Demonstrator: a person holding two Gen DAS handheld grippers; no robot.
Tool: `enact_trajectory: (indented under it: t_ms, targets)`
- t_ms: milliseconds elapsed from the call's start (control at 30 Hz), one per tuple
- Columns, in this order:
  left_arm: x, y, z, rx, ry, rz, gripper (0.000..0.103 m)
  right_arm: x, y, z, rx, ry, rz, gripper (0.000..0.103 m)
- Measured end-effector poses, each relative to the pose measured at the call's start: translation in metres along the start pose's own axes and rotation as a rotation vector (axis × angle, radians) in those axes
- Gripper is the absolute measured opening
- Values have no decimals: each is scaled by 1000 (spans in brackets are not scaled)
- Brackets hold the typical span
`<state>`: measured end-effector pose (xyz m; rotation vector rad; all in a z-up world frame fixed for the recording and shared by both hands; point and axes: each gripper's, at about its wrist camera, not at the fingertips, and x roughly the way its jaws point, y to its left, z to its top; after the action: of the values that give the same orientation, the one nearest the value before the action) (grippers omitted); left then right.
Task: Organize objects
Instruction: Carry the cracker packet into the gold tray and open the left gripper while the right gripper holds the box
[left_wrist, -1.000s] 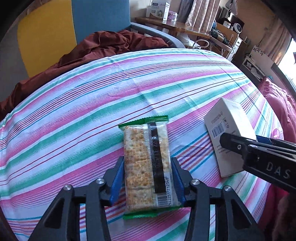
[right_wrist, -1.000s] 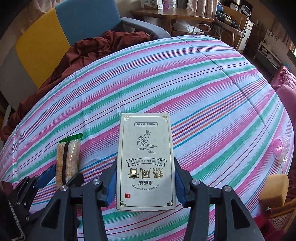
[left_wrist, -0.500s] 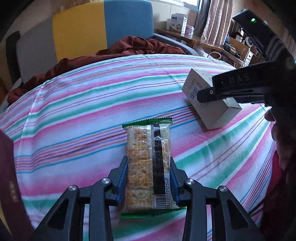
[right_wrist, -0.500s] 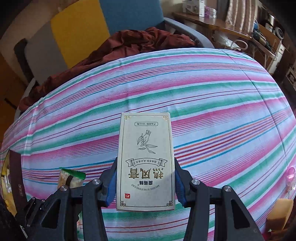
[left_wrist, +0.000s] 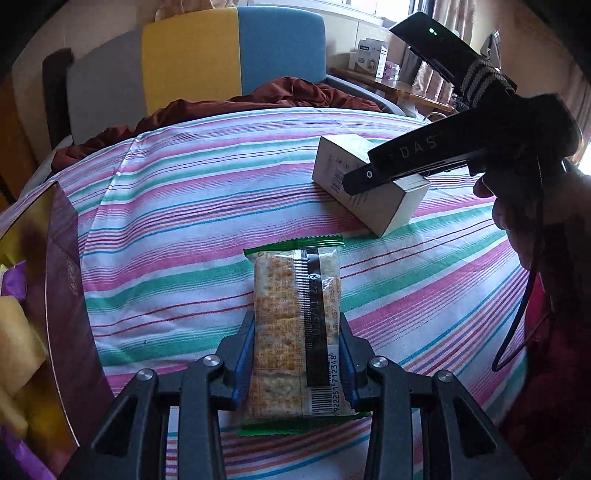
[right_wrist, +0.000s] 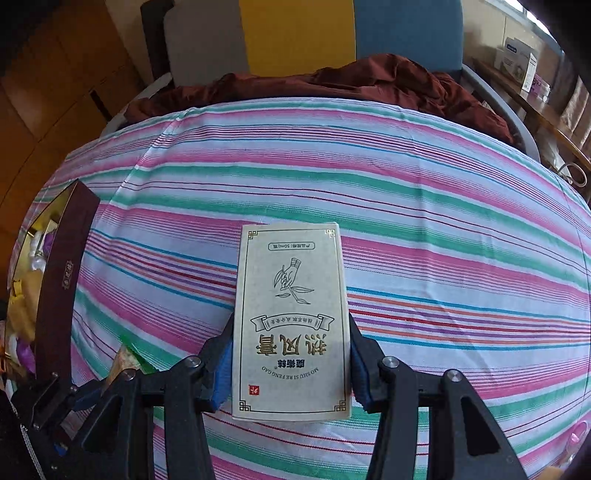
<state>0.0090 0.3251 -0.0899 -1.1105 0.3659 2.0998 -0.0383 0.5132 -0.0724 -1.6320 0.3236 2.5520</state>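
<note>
While the left gripper (left_wrist: 297, 363) clamps a cracker pack (left_wrist: 296, 332) and the right gripper (right_wrist: 290, 363) clamps a carton (right_wrist: 290, 321), both hang above the striped bed (left_wrist: 207, 229), right of the maroon box (left_wrist: 62, 280). Best release only once inside that box.

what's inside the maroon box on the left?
The maroon box is open-topped. The right wrist view shows yellow, purple and white items inside, too blurred to identify. Its near wall and the frame edge hide the rest, including the bottom.
</note>
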Motion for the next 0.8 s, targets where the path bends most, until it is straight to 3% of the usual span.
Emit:
enact_trajectory:
  t_ms: [200,433,567,800]
  targets:
    - [-21,17,-8,-21,-21,-8,39,6,0,-2,8,17,-20,51]
    - [-68,57,-5,-106,-109,-1,39,8,4,-6,-20,31,-65,51]
    - [-88,100,5,-232,-137,8,39,6,3,-6,-12,29,-92,51]
    - [-84,204,31,-534,-56,47,39,8,0,-5,-16,28,-119,51]
